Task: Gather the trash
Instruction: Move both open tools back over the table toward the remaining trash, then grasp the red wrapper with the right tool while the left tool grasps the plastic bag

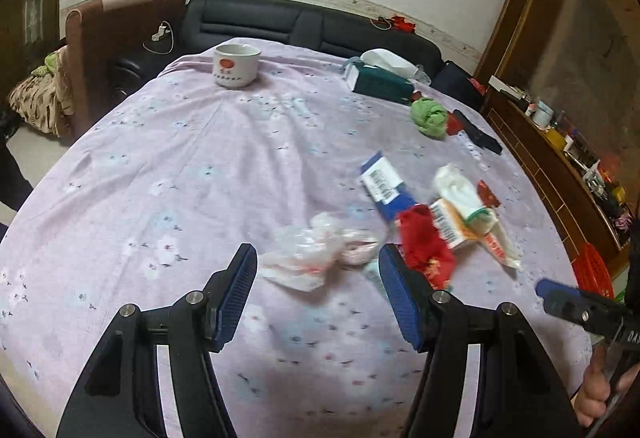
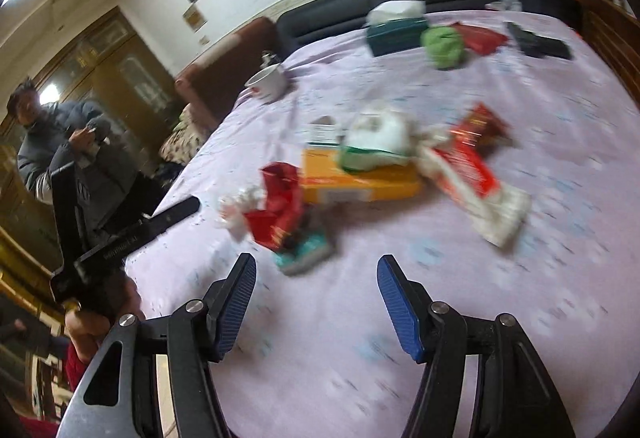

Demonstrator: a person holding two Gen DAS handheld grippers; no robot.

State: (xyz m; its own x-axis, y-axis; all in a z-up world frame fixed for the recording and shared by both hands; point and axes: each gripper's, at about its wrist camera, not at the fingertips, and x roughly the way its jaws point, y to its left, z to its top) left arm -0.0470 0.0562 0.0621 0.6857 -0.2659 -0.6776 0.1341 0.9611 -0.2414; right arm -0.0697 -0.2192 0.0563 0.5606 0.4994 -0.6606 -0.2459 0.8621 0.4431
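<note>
Here, the left gripper (image 1: 318, 270) hovers with its jaws spread wide and empty, just above a crumpled clear plastic bag (image 1: 320, 256) on the lilac floral tabletop (image 1: 180, 174). The right gripper (image 2: 316, 278) is likewise wide apart and holds nothing, near a red wrapper (image 2: 276, 206), an orange box (image 2: 360, 182) and a teal packet (image 2: 306, 252) lying clustered together.

Little here reads clearly to me. The white ceramic cup (image 1: 236, 65) carries a red-orange emblem over a line of red characters, too small to make out. The blue-and-white carton (image 1: 384, 186) shows a black barcode, its digits unreadable. The orange cardboard box (image 1: 450, 224) also bears a barcode. Other print is blurred.
</note>
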